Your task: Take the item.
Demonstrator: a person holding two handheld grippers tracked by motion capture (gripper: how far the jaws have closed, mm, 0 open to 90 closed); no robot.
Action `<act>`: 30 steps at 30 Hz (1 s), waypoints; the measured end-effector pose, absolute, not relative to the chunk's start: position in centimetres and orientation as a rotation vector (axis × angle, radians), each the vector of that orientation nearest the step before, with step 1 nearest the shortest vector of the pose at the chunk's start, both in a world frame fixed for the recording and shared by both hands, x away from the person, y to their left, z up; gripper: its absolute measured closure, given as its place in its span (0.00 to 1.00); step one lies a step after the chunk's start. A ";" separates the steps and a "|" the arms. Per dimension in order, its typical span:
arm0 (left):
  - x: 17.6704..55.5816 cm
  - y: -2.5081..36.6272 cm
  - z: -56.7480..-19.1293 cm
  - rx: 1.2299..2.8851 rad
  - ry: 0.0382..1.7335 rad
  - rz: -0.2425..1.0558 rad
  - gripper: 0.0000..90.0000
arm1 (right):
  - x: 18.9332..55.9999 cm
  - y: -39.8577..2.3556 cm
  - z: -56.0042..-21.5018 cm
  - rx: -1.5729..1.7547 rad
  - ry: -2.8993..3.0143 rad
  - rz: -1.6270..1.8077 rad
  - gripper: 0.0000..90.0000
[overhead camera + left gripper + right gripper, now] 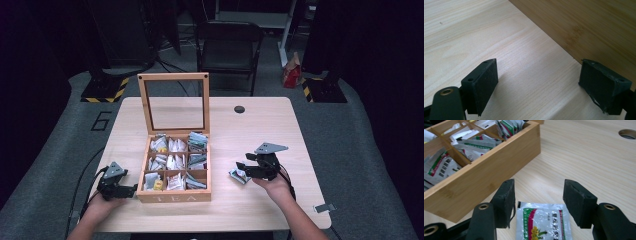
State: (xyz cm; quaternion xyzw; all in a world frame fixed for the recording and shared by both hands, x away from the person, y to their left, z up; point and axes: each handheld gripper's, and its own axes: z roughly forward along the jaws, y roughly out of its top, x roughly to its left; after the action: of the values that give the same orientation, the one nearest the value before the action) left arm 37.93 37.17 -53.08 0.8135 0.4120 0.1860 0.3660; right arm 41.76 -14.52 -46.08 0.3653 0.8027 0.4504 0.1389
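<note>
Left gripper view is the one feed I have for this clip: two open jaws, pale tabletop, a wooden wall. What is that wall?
Observer: It is the side of a tea box with nine compartments of sachets; its glass-paned lid stands open.
Operator: Where is the other gripper?
Observer: The right gripper is on the box's far side, low over the table.
Operator: Is it holding anything?
Observer: No. Its jaws are open, one to each side of a sachet that lies flat on the table outside the box.
</note>
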 end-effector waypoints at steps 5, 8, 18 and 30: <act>37.9 37.2 -53.1 2.090 1.060 0.478 0.17 | 41.9 -15.2 -46.4 1.096 2.298 1.291 0.47; 37.9 37.2 -53.1 2.088 1.061 0.478 0.17 | 42.1 -15.8 -46.7 1.118 2.283 1.278 0.47; 37.9 37.2 -53.1 2.091 1.060 0.477 0.17 | 42.3 -16.5 -47.6 1.153 2.270 1.244 0.47; 37.9 37.2 -53.1 2.090 1.060 0.478 0.17 | 42.4 -17.0 -48.9 1.172 2.267 1.175 0.47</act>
State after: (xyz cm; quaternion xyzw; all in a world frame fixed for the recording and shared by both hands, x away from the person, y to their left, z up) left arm 37.93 37.17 -53.09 0.8132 0.4123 0.1858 0.3662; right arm 42.44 -17.03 -48.85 0.4114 0.7958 0.4125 0.1653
